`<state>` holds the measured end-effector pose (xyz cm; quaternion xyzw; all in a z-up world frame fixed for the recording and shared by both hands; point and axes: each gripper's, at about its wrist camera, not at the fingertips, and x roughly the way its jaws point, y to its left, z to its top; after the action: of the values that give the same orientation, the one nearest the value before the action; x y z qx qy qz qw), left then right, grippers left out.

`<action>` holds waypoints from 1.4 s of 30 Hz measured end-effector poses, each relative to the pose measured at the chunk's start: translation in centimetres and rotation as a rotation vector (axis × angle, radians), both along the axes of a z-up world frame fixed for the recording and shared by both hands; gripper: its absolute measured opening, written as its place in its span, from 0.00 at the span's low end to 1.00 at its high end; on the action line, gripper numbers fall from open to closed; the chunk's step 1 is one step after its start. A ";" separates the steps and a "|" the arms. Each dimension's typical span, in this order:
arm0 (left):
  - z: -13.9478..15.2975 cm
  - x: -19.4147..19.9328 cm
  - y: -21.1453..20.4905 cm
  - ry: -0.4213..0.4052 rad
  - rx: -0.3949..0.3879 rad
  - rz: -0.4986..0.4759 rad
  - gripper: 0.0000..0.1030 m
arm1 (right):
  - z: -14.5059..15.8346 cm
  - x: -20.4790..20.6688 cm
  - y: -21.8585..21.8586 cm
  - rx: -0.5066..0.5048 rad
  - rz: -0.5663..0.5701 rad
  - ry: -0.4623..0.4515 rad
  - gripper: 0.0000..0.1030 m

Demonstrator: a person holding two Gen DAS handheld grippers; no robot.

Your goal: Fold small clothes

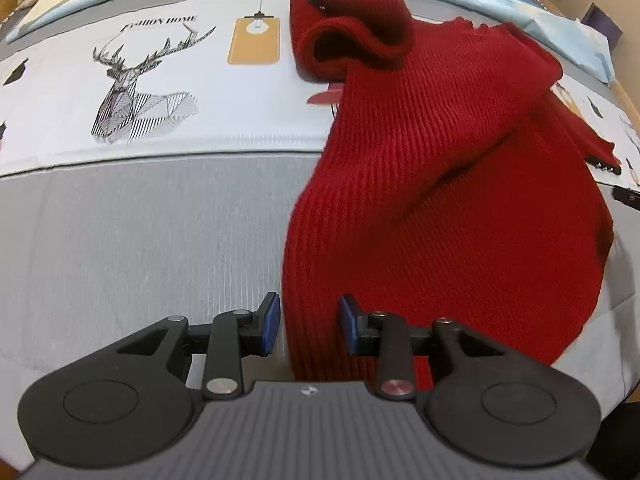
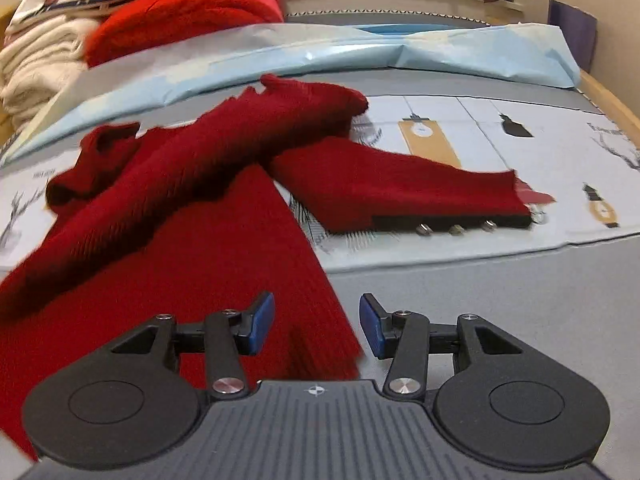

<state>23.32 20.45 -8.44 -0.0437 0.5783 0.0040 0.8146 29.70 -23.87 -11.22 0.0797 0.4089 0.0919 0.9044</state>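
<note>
Where "HOME" is printed, the bedsheet (image 1: 168, 92) holds the red sweater (image 1: 432, 168).

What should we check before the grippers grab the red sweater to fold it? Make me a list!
1. Left gripper open: ok.
2. Right gripper open: ok.
3. Red sweater hem edge between the left gripper's blue pads: ok.
4. Hem corner between the right gripper's pads: ok.
5. Sweater lying flat: not ok; one sleeve is draped across the body.
6. Other sleeve spread on the bed sheet: ok.
</note>
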 end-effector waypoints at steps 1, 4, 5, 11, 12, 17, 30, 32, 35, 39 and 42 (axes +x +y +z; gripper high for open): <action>-0.2 0.5 0.2 0.010 0.003 0.004 0.35 | -0.4 0.6 0.3 -0.001 -0.005 0.014 0.48; -0.4 1.8 0.3 0.011 -0.013 0.004 0.35 | -2.0 2.6 1.2 -0.027 -0.008 0.062 0.48; -0.6 2.3 0.2 0.019 -0.018 0.001 0.35 | -2.5 3.1 1.3 -0.033 -0.005 0.079 0.48; -1.9 3.5 -0.3 0.045 0.013 -0.033 0.34 | -3.2 4.1 1.0 0.055 0.059 0.107 0.15; -1.9 3.4 -0.3 0.040 0.017 -0.038 0.27 | -2.6 3.9 1.0 0.057 0.075 0.093 0.14; -0.5 2.3 -0.4 -0.041 -0.005 -0.047 0.19 | 3.1 0.1 -1.0 0.182 0.140 -0.044 0.12; 1.6 -4.4 -3.4 0.026 -0.067 -0.252 0.15 | 3.6 -13.7 -9.3 0.057 0.310 0.076 0.15; 1.2 -4.5 -4.4 0.058 -0.019 -0.291 0.15 | 2.2 -13.4 -9.7 -0.003 0.266 0.104 0.15; 1.5 -3.3 -5.2 0.020 0.121 -0.233 0.15 | 3.1 -12.2 -11.7 0.034 0.102 0.037 0.19; 3.2 -0.6 -6.2 -0.098 0.109 -0.157 0.16 | 4.6 -9.5 -14.0 0.181 -0.093 -0.067 0.28; 4.2 1.6 -8.2 -0.177 0.108 -0.093 0.17 | 4.9 -6.7 -13.2 0.258 -0.158 -0.115 0.33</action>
<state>24.95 12.29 -4.21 0.0270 0.5044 -0.0063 0.8630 22.96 -37.06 -6.32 0.2217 0.3337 0.0769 0.9130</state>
